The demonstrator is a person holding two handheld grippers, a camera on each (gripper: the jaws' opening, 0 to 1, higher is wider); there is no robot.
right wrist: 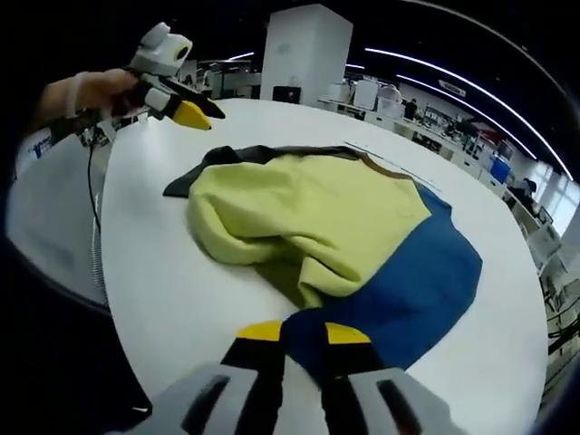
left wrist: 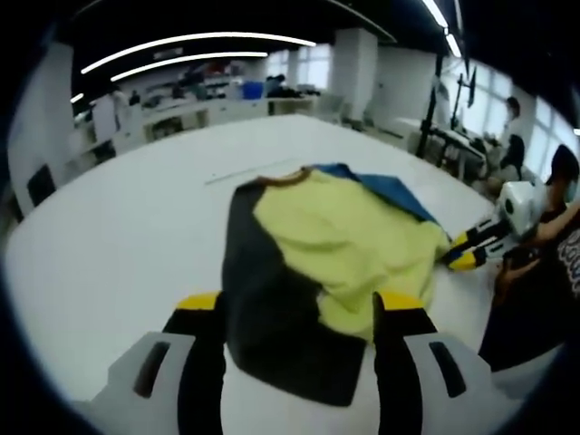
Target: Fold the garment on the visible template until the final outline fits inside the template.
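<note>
No writing was legible. The garment (left wrist: 335, 263) lay bunched on the white table (left wrist: 118, 236). The left gripper (left wrist: 299, 313) stood wide open astride its dark hem; the right gripper (right wrist: 294, 333) sat narrowly parted at its blue edge, grip unclear.

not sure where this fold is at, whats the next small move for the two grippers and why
Probably close both grippers on the hems. The garment lies bunched on the white table, yellow over blue and black. The left gripper straddles the black edge, the right gripper straddles the blue edge; both sets of jaws look open, so neither seems to hold the cloth yet.
</note>
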